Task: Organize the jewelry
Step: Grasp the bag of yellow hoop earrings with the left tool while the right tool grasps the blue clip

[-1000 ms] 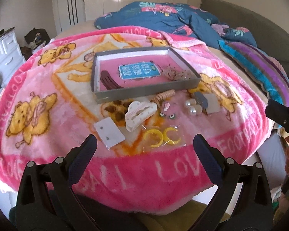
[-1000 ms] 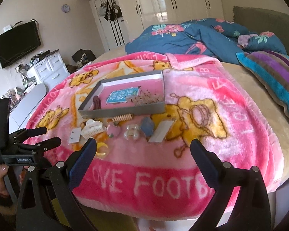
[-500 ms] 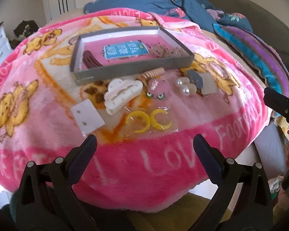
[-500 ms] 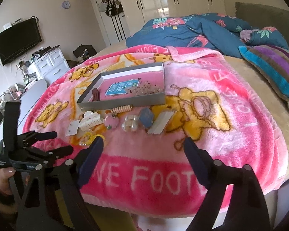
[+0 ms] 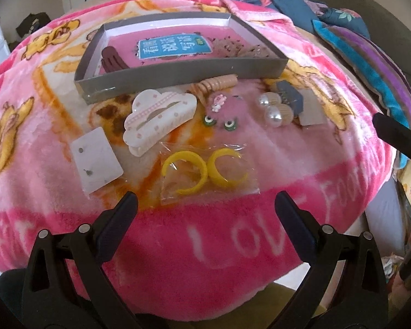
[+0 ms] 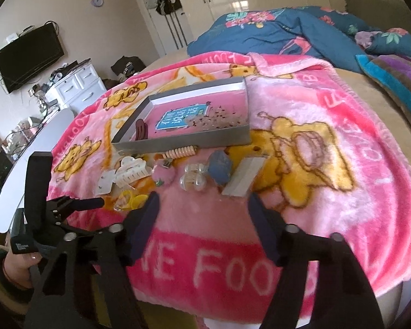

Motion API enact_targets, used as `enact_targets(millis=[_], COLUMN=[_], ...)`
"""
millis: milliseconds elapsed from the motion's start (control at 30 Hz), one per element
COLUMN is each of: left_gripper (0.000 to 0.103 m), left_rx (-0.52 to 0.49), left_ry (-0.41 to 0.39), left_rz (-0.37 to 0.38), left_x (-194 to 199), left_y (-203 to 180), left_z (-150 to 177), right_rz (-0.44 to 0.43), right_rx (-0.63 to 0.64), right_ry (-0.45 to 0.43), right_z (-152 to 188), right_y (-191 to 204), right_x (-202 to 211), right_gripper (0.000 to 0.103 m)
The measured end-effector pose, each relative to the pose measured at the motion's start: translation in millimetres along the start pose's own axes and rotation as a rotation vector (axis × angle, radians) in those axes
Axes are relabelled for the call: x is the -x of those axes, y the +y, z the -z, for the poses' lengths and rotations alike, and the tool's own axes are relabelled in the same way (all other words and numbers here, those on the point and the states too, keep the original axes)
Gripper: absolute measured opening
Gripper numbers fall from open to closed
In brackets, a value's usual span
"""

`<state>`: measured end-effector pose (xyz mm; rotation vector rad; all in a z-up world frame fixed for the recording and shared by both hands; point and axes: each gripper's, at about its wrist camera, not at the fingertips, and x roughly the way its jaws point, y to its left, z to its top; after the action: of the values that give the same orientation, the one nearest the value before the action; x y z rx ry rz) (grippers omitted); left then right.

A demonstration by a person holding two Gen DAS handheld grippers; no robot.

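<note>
A grey shallow box (image 5: 178, 78) lies on the pink blanket (image 5: 233, 233), with a dark red clip (image 5: 112, 59) inside; it also shows in the right wrist view (image 6: 183, 144). In front of it lie a white claw clip (image 5: 157, 116), a white earring card (image 5: 96, 163), a bag with yellow hoop earrings (image 5: 205, 171), pearl earrings (image 5: 274, 109), a coiled hair tie (image 5: 216, 83) and a pink plush piece (image 5: 227, 107). My left gripper (image 5: 205, 205) is open and empty, just short of the yellow hoops. My right gripper (image 6: 202, 205) is open and empty, near the pearl earrings (image 6: 191, 176).
A blue floral quilt (image 6: 287, 33) and a striped pillow (image 6: 397, 85) lie behind and right on the bed. A white dresser (image 6: 76, 82) and a TV (image 6: 30, 54) stand at the left. The blanket's front edge drops off below the grippers.
Both grippers have moved forward and down toward the jewelry; the items look larger. Both stay open and empty.
</note>
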<state>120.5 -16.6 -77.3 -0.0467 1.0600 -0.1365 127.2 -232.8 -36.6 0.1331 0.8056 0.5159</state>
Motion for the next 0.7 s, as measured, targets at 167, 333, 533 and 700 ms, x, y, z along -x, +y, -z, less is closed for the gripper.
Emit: enact_targets(millis=[167, 333, 533, 700], left_gripper=[0.094, 0.093, 0.079, 0.075], left_rx=[0.007, 0.01, -0.03, -0.077], left_ry=[0.009, 0.028, 0.024, 0.006], left_rz=[-0.011, -0.015, -0.011, -0.021], left_x=[-11, -23, -31, -32], left_y=[-1, -2, -6, -13], left_z=[-6, -10, -14, -14], right_rz=[-0.038, -0.066, -0.054, -0.033], right_rx=[-0.055, -0.119, -0.219, -0.246], right_ry=[0.046, 0.138, 0.2, 0.257], right_z=[-16, -32, -42, -47], right_y=[-8, -18, -32, -38], right_x=[-29, -66, -94, -119], right_gripper=[0.054, 0.049, 0.048, 0.039])
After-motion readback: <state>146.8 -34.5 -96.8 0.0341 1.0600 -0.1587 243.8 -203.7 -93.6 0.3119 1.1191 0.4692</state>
